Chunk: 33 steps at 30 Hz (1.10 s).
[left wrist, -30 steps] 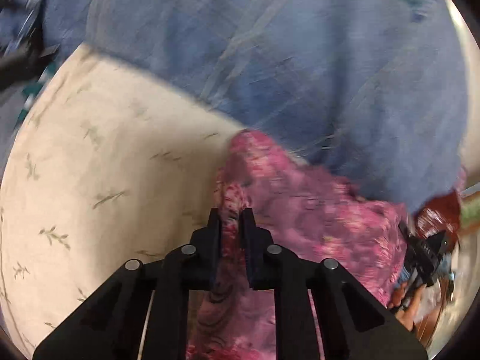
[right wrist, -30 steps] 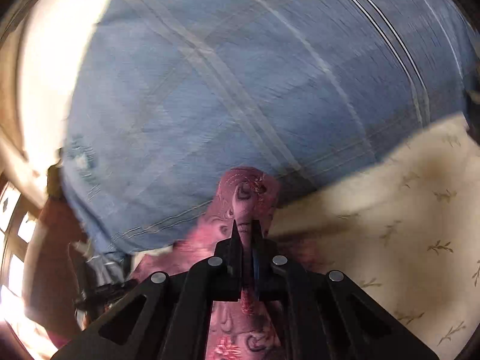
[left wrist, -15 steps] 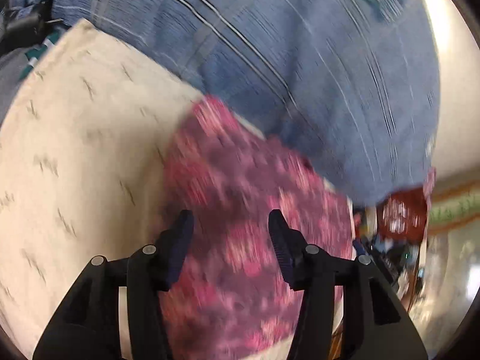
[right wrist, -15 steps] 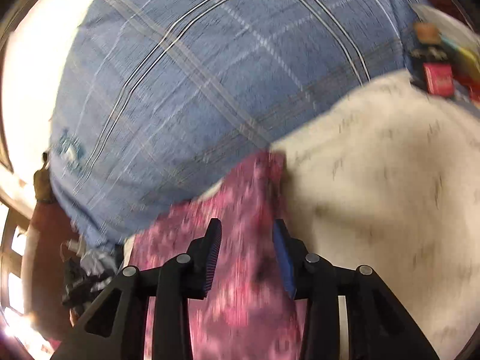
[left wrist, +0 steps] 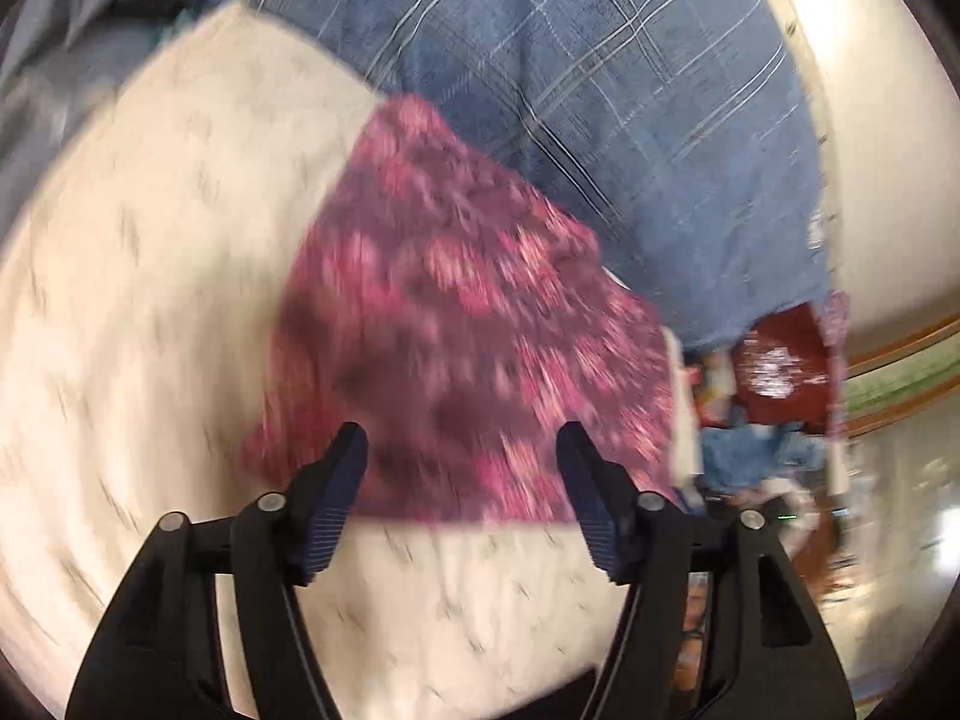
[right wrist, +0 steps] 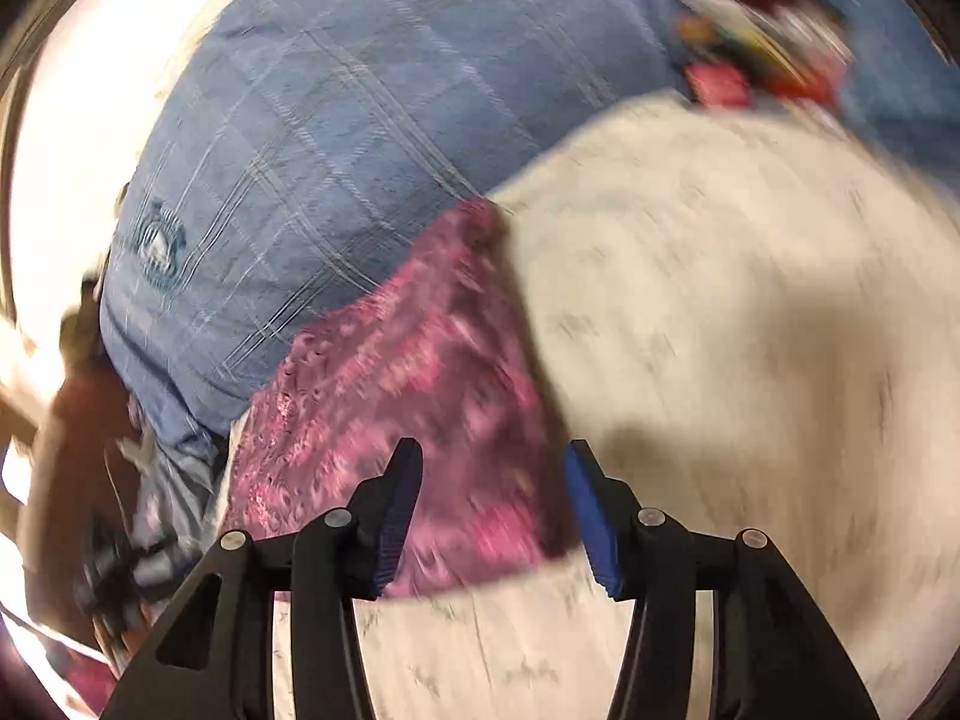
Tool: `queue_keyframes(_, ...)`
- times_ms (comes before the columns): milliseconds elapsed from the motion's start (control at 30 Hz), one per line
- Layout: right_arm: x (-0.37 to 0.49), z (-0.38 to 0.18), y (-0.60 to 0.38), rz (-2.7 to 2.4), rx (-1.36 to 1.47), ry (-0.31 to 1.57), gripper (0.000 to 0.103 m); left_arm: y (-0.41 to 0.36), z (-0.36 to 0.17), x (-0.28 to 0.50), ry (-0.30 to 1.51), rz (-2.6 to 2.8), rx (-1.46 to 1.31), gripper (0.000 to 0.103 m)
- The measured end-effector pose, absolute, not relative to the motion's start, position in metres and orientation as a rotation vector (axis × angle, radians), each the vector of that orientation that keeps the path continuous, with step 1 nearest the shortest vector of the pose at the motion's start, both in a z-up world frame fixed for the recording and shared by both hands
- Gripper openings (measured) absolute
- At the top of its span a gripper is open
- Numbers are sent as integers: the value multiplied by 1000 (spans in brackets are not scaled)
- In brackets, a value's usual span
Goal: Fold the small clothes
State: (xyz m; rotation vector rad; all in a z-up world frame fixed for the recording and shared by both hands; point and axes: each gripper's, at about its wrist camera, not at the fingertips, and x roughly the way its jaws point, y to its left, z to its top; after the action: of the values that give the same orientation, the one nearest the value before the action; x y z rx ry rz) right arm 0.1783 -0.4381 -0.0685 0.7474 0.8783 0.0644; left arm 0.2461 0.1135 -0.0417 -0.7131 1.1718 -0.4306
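**Both grippers let go of the pink cloth**

Left wrist view: the left gripper point(left wrist: 459, 450) has just been opening; its jaws stand apart, empty, above the pink-and-maroon patterned cloth point(left wrist: 456, 324), which lies flat on the cream sprig-printed sheet point(left wrist: 150, 300), beside a blue checked fabric point(left wrist: 600, 90).

Right wrist view: the right gripper point(right wrist: 492, 465) has likewise been opening, its jaws apart over the cloth's point(right wrist: 396, 396) near edge, gripping nothing.
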Motion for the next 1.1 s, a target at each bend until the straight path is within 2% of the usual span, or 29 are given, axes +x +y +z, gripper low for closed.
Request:
queue_keyframes(133,167,-103,-433,112,953,872,53,110,-76,225,1228,-465,-849,66)
queue_keyframes(200,171,-105,-428,147,998,799,52,106,-96,230,1275,-420,-866,66)
queue_keyframes(233,176,-106,-425,177,1011,785,41,105,-103,235,1281,-413,-896,66)
queue_keyframes(267,182,-107,-424,215,1018,782,12,109,-102,239,1257,-400,-959,65)
queue_keyframes(367,190,-82,-424,251,965,742,11,115,-82,252,1204,-376,-940,8)
queue_keyframes(433,181,-44,-432,250,860,667,11,118,-75,253,1199,-353,-922,8)
queue_keyframes(500,179,-33,-441,221,798,675,8,119,-81,254,1222,-298,-873,8)
queue_keyframes(600,186,-73,-452,112,786,852,8,123,-113,249,1304,-247,-893,12)
queue_keyframes(667,183,-101,-454,75,811,946,5,132,-110,240,1309,-294,-933,12)
queue_keyframes(700,176,-100,-458,74,850,900,11,134,-102,237,1301,-318,-900,12)
queue_keyframes(767,170,-86,-464,17,849,861,16,136,-77,232,1260,-371,-791,13)
queue_keyframes(800,173,-77,-464,19,821,855,18,136,-64,230,1241,-402,-739,21)
queue_keyframes(833,177,-69,-462,27,790,850,30,136,-52,231,1222,-423,-699,27)
queue_keyframes(867,184,-61,-458,32,745,847,56,136,-38,235,1198,-429,-652,44)
queue_keyframes(900,192,-52,-451,30,697,851,72,136,-24,241,1171,-416,-593,57)
queue_keyframes(933,202,-45,-442,36,654,853,91,134,-17,246,1155,-405,-559,60)
queue_keyframes(967,211,-41,-433,53,627,851,94,134,-9,252,1135,-394,-516,60)
queue_keyframes(1100,254,-44,-387,88,439,931,94,131,-7,283,1140,-376,-469,60)
